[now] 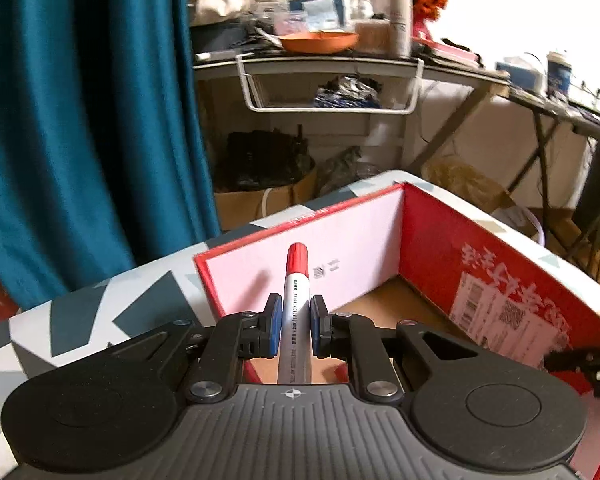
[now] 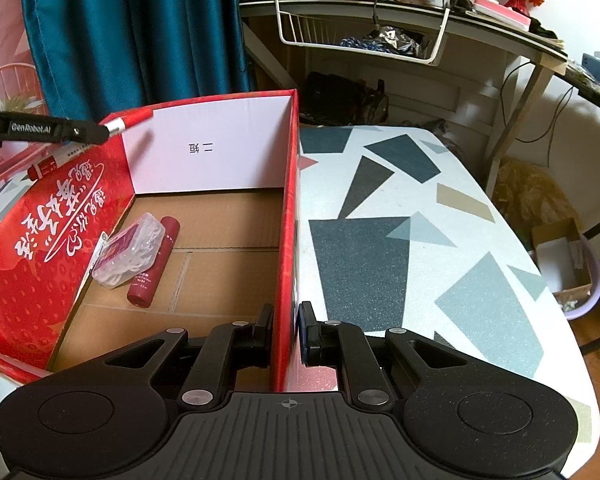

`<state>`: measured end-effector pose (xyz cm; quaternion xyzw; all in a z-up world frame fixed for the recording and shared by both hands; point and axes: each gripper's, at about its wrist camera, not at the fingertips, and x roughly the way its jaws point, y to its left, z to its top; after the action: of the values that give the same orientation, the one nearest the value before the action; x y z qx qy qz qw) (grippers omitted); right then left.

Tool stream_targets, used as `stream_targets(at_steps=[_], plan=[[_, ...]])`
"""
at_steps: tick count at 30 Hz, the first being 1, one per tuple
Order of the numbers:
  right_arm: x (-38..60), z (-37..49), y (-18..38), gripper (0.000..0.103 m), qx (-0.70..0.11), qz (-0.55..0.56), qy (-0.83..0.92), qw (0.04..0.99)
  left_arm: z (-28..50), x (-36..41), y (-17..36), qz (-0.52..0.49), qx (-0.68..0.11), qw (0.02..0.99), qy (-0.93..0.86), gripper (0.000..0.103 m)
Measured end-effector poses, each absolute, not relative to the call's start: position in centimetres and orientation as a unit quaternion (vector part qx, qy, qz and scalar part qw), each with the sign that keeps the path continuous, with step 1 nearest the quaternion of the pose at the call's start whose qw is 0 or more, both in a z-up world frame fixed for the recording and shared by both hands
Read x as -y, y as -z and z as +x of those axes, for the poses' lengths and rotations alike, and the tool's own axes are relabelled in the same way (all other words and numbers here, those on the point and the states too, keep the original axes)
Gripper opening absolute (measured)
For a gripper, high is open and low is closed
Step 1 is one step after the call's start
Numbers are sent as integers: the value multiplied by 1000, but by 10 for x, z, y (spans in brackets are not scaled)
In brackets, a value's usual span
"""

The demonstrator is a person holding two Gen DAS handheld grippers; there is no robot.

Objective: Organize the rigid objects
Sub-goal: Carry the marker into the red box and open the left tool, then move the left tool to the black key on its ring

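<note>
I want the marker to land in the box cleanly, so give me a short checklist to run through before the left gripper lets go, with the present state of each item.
1. Left gripper shut on the red-capped marker: ok.
2. Right gripper clamped on the red box's side wall, steadying it: ok.
3. Marker tip over the box opening, past the near wall: ok in the left wrist view.
4. Free floor in the box beside the clear plastic case and dark red tube: ok.
5. Marker cap seated fully: cannot tell.
6. Second marker outside the box, beyond the near wall: not ok, unsorted.
</note>
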<state>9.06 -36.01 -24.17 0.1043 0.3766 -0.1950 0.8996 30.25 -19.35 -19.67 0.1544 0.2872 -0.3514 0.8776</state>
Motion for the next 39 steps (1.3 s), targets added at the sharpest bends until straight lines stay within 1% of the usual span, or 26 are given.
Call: stream_targets(at_steps=[8, 19, 20, 22, 23, 24, 31, 39], plan=[[360, 90, 242, 11, -376, 107, 194, 900, 307, 192, 203, 163, -303, 871, 351, 16], [360, 90, 242, 11, -377, 107, 194, 899, 302, 173, 182, 141, -280, 884, 347, 17], [360, 90, 242, 11, -377, 107, 195, 899, 302, 169, 180, 140, -278, 885, 346, 19], [360, 90, 242, 11, -377, 107, 194, 899, 301, 159, 175, 137, -274, 889, 341, 27], [360, 90, 242, 11, -377, 107, 195, 899, 300, 152, 173, 134, -272, 891, 338, 34], [360, 90, 242, 11, -377, 107, 195, 899, 301, 146, 171, 132, -271, 893, 335, 38], [360, 90, 242, 11, -377, 106, 194, 899, 304, 103, 172, 134, -285, 901, 299, 38], [360, 90, 242, 11, -377, 106, 195, 899, 312, 67, 198, 114, -335, 900, 255, 38]])
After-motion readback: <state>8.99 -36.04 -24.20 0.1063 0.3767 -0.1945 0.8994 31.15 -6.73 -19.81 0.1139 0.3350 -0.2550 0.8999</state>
